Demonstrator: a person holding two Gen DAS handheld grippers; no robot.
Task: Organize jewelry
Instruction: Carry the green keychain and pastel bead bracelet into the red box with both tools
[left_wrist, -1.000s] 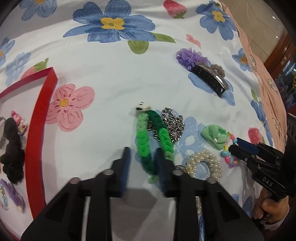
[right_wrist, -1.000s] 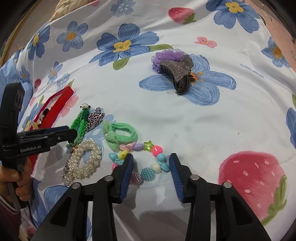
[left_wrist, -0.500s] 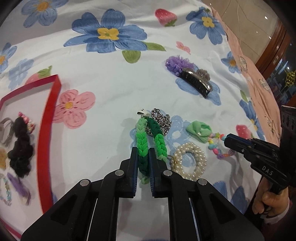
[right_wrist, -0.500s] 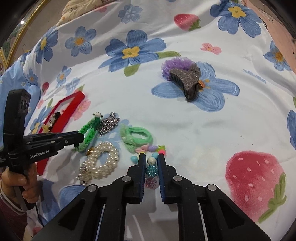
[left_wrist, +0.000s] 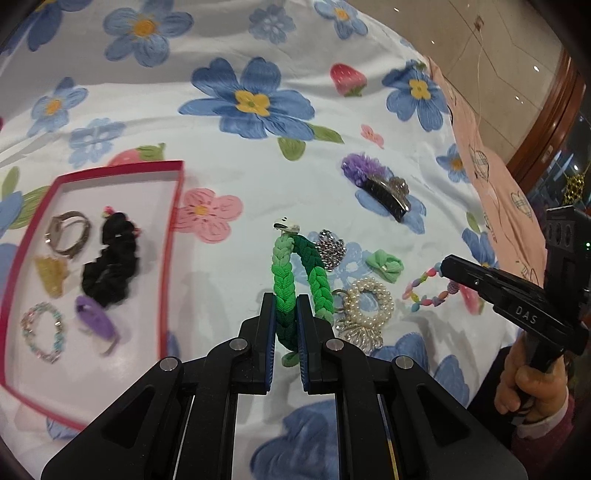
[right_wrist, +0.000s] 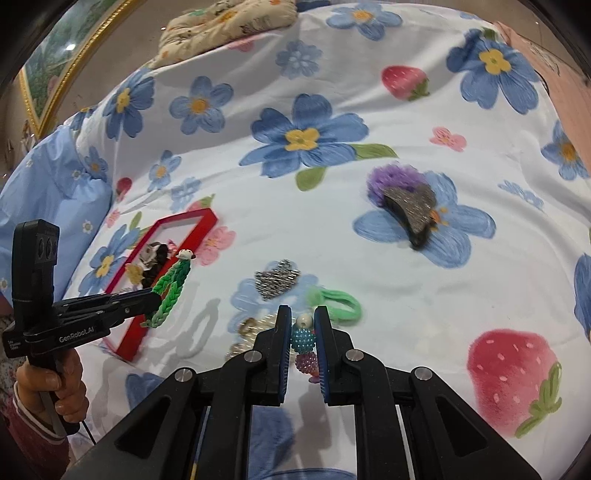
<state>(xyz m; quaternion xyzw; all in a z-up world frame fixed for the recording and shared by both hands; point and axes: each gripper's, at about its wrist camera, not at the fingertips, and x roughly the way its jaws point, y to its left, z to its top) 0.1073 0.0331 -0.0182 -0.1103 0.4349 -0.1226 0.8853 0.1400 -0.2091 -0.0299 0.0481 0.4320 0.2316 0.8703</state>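
My left gripper is shut on a green braided bracelet and holds it above the bedspread; it also shows in the right wrist view. My right gripper is shut on a colourful beaded bracelet, which hangs from it in the left wrist view. A red tray at the left holds a black scrunchie, rings and other pieces. A pearl bracelet, a green hair tie, a silver chain and a dark hair clip lie on the cloth.
The floral bedspread covers the whole surface. A purple scrunchie lies beside the hair clip. A pink cloth lies along the right edge. A patterned pillow and a gold-framed picture are at the back left.
Both grippers have risen with their bracelets lifted off the cloth. The left view now shows the whole tray; the beaded bracelet hangs in the air.
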